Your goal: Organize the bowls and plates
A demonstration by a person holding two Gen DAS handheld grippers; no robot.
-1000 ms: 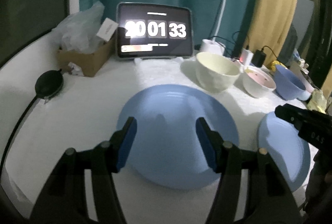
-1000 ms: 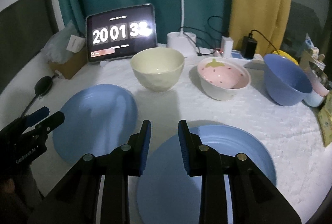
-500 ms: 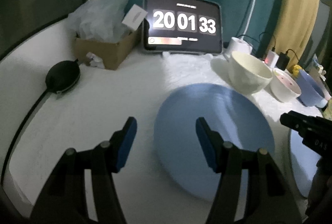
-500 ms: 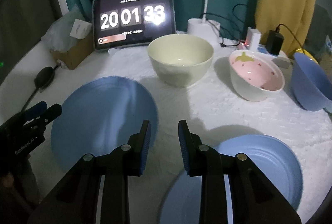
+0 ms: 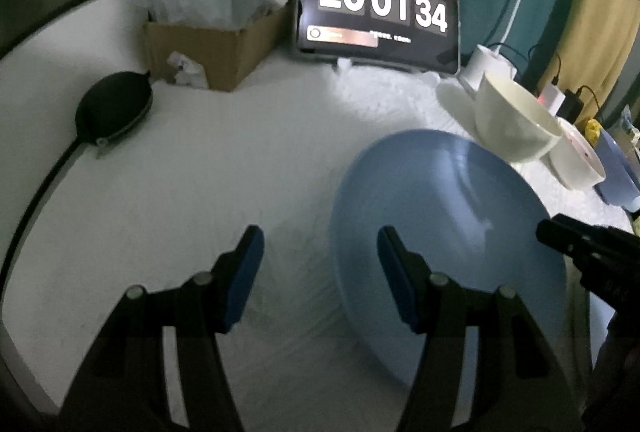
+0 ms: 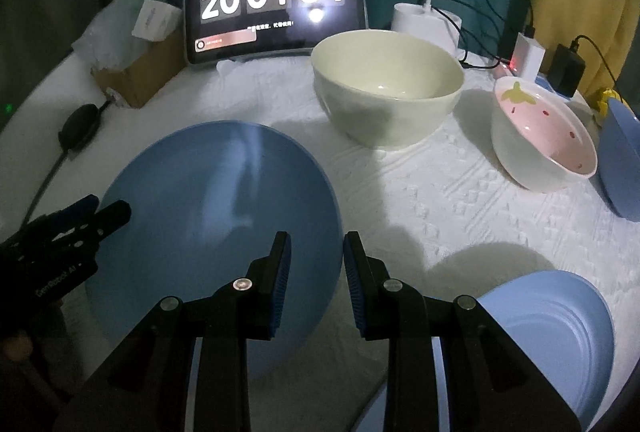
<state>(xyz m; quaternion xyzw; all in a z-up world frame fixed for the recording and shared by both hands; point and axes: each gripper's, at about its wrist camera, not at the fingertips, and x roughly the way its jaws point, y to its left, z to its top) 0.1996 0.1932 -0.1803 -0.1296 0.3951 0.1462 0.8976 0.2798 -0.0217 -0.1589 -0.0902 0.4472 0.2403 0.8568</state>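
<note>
A large blue plate lies on the white cloth; it also shows in the right wrist view. My left gripper is open and empty, hovering at the plate's left edge, its right finger over the rim. My right gripper is open a narrow gap, empty, above the plate's right edge. A second blue plate lies at the lower right. Behind stand a cream bowl, a pink strawberry bowl and a blue bowl.
A tablet clock stands at the back, with a cardboard box of plastic to its left. A black pouch with a cable lies at the left. A white lamp base and chargers sit behind the bowls.
Both grippers have shifted left. The large plate now sits to the right in the left view, and the second plate has slid to the right wrist view's lower right corner.
</note>
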